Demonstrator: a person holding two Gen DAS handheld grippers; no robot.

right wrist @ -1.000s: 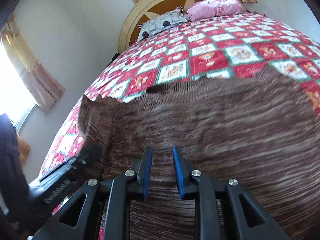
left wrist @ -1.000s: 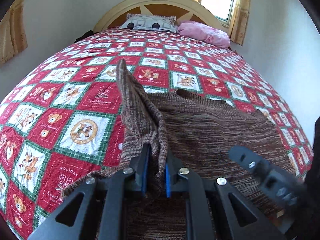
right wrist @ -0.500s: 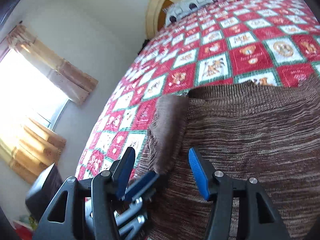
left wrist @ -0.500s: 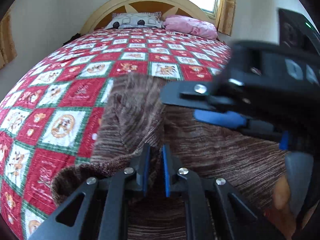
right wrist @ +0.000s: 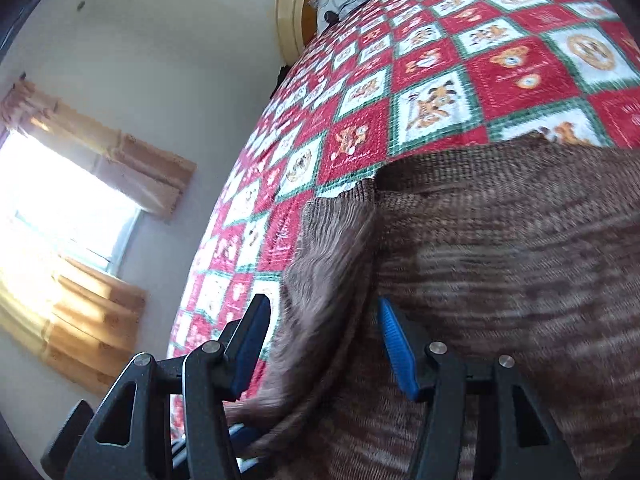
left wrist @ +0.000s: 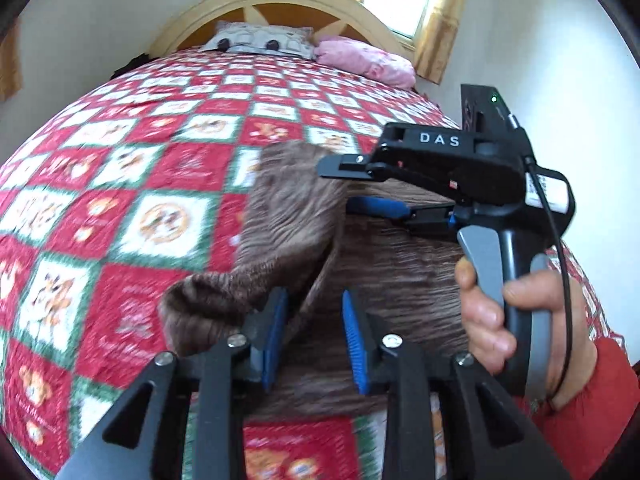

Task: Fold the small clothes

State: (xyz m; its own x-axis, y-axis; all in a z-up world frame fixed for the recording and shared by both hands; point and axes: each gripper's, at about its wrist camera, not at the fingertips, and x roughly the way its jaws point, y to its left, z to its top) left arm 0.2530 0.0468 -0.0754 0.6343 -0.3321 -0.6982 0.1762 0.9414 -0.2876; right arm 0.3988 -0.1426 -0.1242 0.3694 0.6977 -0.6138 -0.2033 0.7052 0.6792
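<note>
A brown sweater (left wrist: 384, 264) is spread on the quilt (left wrist: 120, 216), low and right of centre in the left view; its sleeve (left wrist: 288, 220) is folded inward, its long axis running from the lower edge up toward the headboard (left wrist: 280, 4); the left gripper (left wrist: 314, 336) is seen opening, its pads clear of the cloth; the right gripper (right wrist: 324, 348) is held open astride the sleeve (right wrist: 332, 264).

One brown knitted sweater (left wrist: 392, 264) lies on one bed with one patchwork quilt (left wrist: 132, 184). Two pillows sit at the head edge: one grey patterned (left wrist: 260, 38), one pink (left wrist: 364, 62). Two tongs show: left tongs (left wrist: 314, 340), right tongs (right wrist: 324, 352).
</note>
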